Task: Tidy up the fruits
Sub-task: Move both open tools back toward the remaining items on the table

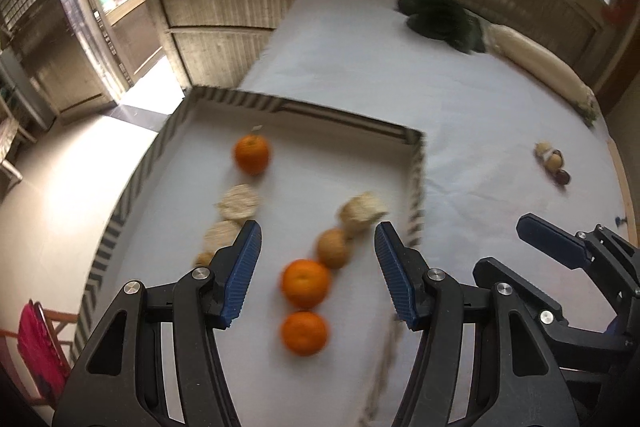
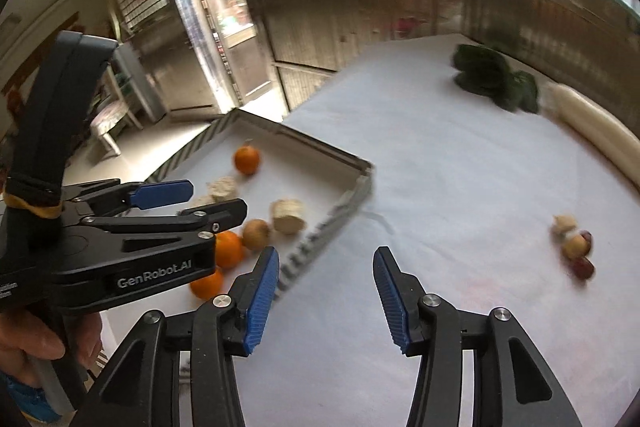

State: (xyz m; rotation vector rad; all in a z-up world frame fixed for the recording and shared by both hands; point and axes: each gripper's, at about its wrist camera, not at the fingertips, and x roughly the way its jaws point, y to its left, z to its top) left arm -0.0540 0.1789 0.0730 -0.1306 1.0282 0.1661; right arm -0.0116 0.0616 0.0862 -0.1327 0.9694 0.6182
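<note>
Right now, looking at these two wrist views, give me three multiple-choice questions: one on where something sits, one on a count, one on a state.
1. Where does the small cluster of tan and dark red fruits lie?
A. inside the tray
B. on the white tablecloth, outside the tray
C. between the left jaws

2. How many round orange citrus fruits lie in the shallow striped-rim tray?
A. one
B. three
C. five

3. How do the right gripper jaws stand?
A. apart, holding nothing
B. closed on an orange
C. closed on the tray rim

Answers: 1 B, it sits well right of the tray wall. 2 B, three oranges show in the left wrist view. 3 A, only bare cloth shows between them.
</note>
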